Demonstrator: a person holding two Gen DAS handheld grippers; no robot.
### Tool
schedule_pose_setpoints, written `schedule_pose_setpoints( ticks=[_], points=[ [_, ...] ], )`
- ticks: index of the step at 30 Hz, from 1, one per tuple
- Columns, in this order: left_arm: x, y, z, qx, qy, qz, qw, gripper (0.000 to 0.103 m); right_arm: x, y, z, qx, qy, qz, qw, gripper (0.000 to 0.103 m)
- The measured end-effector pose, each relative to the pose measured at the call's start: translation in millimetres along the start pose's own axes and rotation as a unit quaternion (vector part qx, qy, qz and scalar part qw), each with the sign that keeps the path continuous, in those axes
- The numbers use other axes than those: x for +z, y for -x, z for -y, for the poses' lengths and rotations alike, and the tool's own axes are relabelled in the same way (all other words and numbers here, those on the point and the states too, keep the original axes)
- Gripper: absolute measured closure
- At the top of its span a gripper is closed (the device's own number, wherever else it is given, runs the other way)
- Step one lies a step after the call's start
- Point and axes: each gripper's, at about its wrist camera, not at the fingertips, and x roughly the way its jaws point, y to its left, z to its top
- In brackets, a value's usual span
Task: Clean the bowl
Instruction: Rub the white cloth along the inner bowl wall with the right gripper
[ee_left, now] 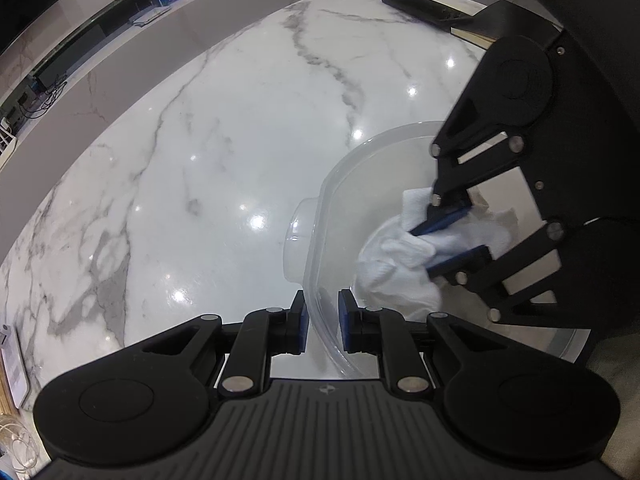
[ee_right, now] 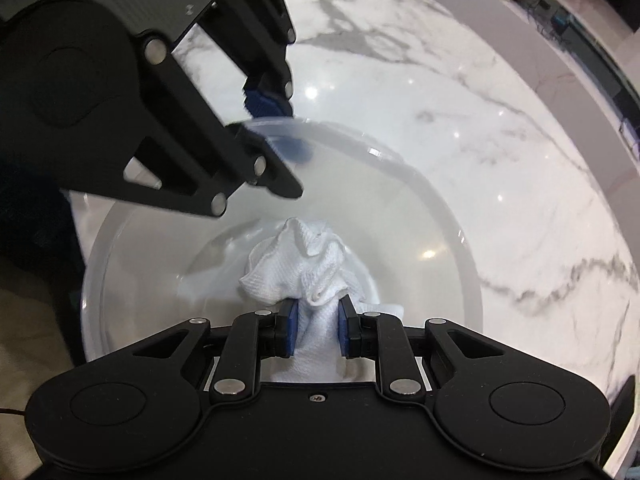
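Note:
A clear plastic bowl [ee_left: 360, 184] is tilted on its side above the marble table. My left gripper [ee_left: 323, 322] is shut on the bowl's rim, one pad inside and one outside. My right gripper [ee_right: 317, 326] is shut on a crumpled white cloth [ee_right: 304, 264] and holds it inside the bowl [ee_right: 440, 216], against the bowl's bottom. In the left wrist view the right gripper [ee_left: 448, 246] reaches into the bowl from the right with the cloth [ee_left: 396, 268] bunched around its pads. In the right wrist view the left gripper [ee_right: 280, 128] grips the rim at the upper left.
The white marble table [ee_left: 224, 152] spreads to the left and far side. A dark flat phone or tablet [ee_left: 424, 10] lies on a book at the table's far right edge. A long grey counter runs beyond the table.

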Motion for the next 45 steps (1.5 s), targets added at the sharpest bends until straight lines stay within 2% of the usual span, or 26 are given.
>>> schedule_pose_setpoints(
  ticks=[8,14,20,23,35,45],
  points=[
    [1.3,-2.8,-1.1,-0.002,0.001,-0.001,1.0,0.089,17.8,-32.1,17.5,-0.003,0.018,0.023,1.0,0.085],
    [1.1,-2.7,-0.3,0.0,0.001,-0.001,1.0,0.089,37.2,-52.0,34.1,0.03,0.028,0.032,0.999,0.085],
    [0.8,-3.7,2.6,-0.002,-0.002,-0.001,1.0,0.089,49.4,-60.6,35.0,0.057,0.034,0.021,0.998,0.085],
    [0.1,-3.2,2.9,0.0,-0.001,-0.001,1.0,0.089,41.1,-58.2,47.3,0.058,0.026,0.009,0.998,0.085],
    [-0.3,-2.2,3.3,0.001,0.0,-0.001,1.0,0.089,58.3,-102.6,117.4,0.002,0.012,-0.035,0.999,0.085],
    [-2.0,-2.7,0.5,-0.001,-0.003,0.003,1.0,0.089,83.3,-154.3,187.8,-0.033,0.001,-0.025,0.999,0.085]
  ],
)
